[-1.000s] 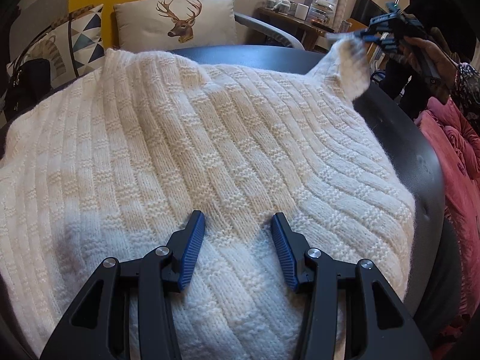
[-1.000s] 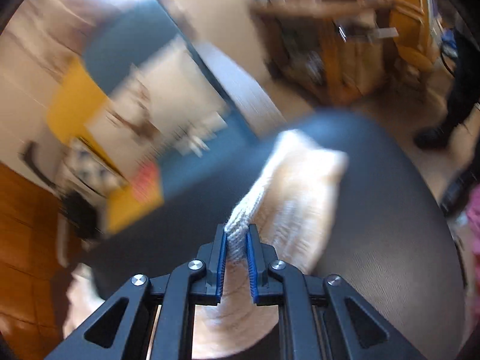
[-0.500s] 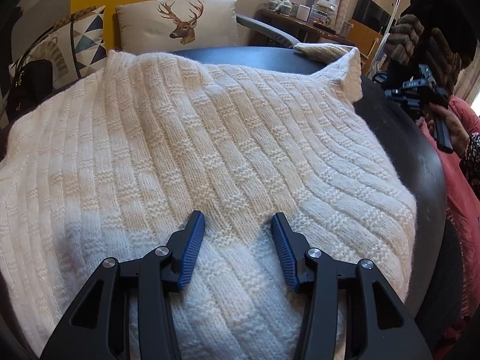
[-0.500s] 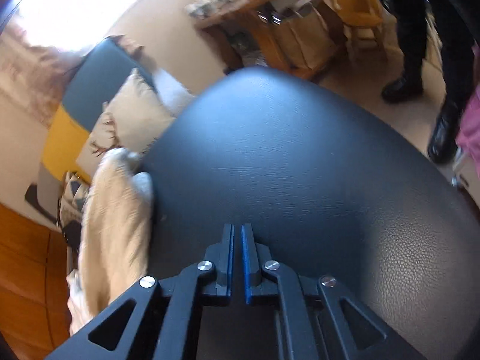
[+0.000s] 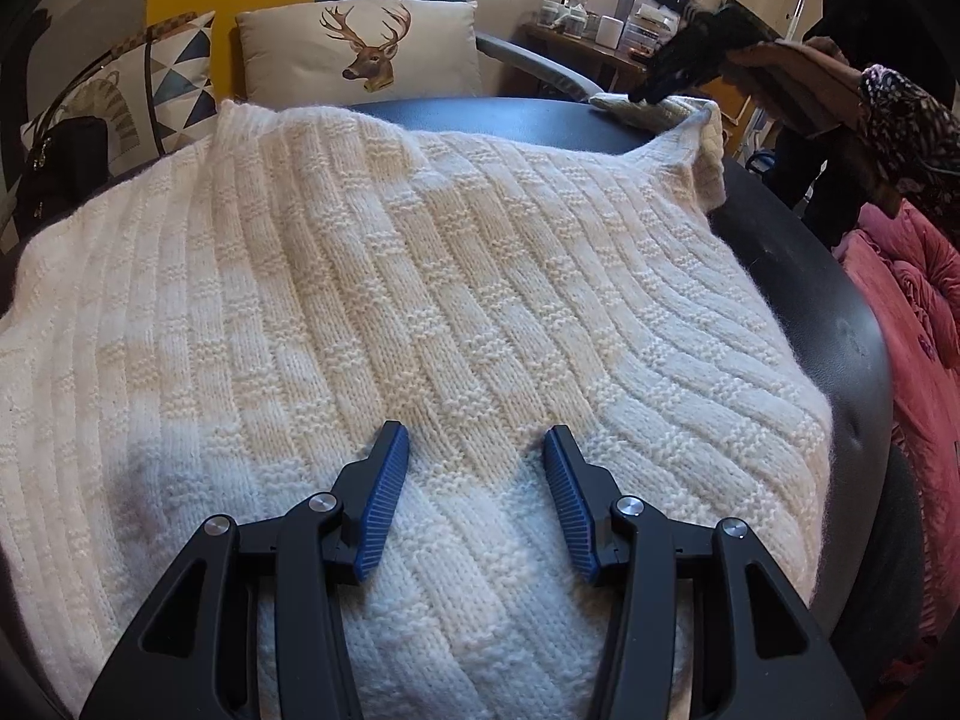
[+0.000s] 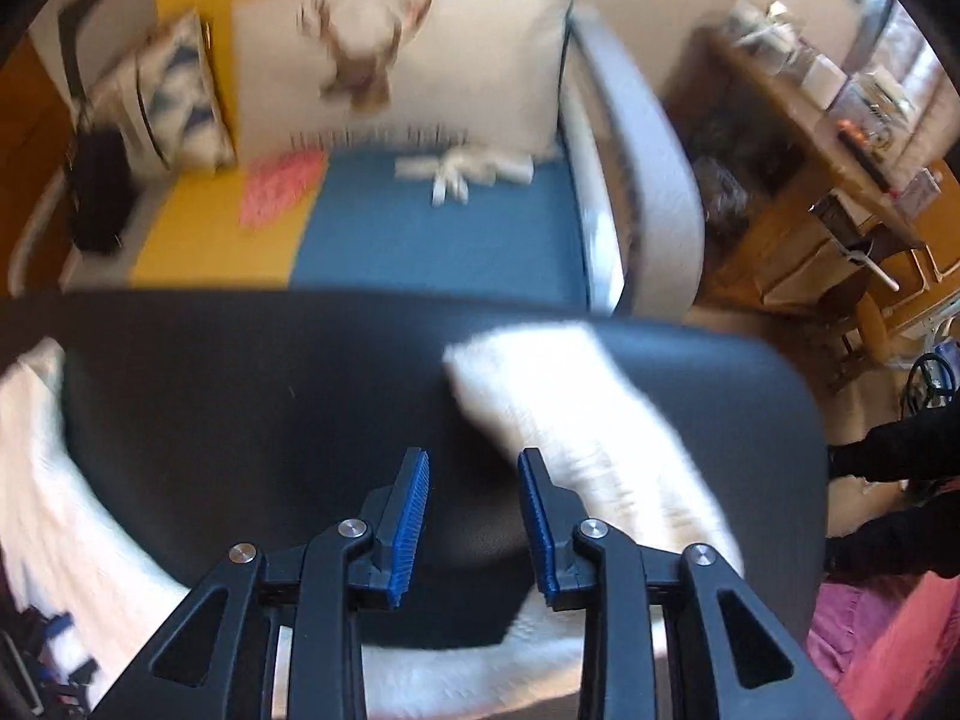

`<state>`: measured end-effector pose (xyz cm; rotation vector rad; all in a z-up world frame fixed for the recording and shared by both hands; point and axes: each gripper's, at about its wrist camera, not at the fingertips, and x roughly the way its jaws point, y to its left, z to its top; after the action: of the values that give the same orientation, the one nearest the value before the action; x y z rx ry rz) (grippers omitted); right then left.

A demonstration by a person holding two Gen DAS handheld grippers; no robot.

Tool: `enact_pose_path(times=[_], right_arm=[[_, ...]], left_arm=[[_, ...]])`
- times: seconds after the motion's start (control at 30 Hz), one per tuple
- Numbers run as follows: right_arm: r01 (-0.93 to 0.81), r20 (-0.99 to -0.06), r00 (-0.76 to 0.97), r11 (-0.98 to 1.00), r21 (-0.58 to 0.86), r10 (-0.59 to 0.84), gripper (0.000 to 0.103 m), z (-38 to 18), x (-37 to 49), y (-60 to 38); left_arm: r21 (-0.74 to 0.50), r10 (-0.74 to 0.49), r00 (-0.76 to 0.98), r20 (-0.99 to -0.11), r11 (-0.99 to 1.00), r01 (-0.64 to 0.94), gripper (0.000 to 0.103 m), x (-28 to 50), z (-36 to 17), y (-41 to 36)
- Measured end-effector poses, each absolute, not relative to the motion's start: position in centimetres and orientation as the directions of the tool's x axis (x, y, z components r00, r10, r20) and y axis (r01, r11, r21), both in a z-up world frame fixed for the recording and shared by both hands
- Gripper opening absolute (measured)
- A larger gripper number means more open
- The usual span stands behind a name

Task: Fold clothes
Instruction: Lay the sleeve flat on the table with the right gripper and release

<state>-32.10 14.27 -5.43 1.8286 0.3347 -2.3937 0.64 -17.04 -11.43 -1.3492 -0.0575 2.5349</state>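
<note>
Cream chunky-knit sweater (image 5: pixel 420 312) lies spread over the round black leather table (image 5: pixel 840 324), its sleeve (image 6: pixel 576 420) now flat on the far side instead of lifted. The right gripper (image 6: pixel 474 510) has let it go and its jaws have just been opening, nothing between them, so that sleeve looks ready for regrasping. The left gripper (image 5: pixel 474 498) is spread, resting on the knit. No legible writing.

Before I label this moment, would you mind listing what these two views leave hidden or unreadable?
- Left wrist view: the right gripper is a dark blur at the sleeve; contact unreadable.
- Left wrist view: the sweater's near hem is cut off by the bottom edge, behind the left gripper.
- Right wrist view: motion blur smears the sleeve's knit and the pillow print.
- Both views: the table under the sweater is covered.
</note>
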Motion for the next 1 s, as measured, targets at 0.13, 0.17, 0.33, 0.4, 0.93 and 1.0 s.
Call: enact_pose_path(times=[0.13, 0.17, 0.33, 0.4, 0.93, 1.0], right_arm=[[0.077, -0.946, -0.262, -0.973, -0.216, 0.189, 0.029, -6.8, -29.9, 19.7], [0.034, -0.943, -0.265, -0.976, -0.216, 0.2, 0.029, -6.9, -28.7, 21.5], [-0.147, -0.944, -0.306, -0.986, -0.078, 0.12, 0.029, -8.4, -21.5, 30.0], [-0.169, -0.933, -0.353, -0.986, -0.008, 0.068, 0.03, -8.5, -18.8, 31.1], [-0.147, -0.955, -0.286, -0.981, 0.126, -0.08, 0.029, -8.2, -19.4, 30.0], [-0.114, -0.97, -0.209, -0.982, 0.152, -0.125, 0.029, -9.3, -17.4, 29.9]], left_arm=[[-0.179, 0.27, -0.53, -0.804, -0.96, -0.217, 0.05, 0.6, -11.5, -17.3], [-0.18, 0.271, -0.531, -0.803, -0.959, -0.217, 0.05, 0.6, -11.5, -17.4], [-0.193, 0.282, -0.531, -0.799, -0.957, -0.217, 0.05, 0.5, -11.5, -17.8], [-0.194, 0.283, -0.531, -0.799, -0.957, -0.218, 0.05, 0.5, -11.5, -17.8], [-0.183, 0.279, -0.48, -0.832, -0.954, -0.237, 0.051, 1.0, -9.6, -20.0], [-0.18, 0.279, -0.495, -0.823, -0.954, -0.238, 0.051, 1.1, -9.1, -20.1]])
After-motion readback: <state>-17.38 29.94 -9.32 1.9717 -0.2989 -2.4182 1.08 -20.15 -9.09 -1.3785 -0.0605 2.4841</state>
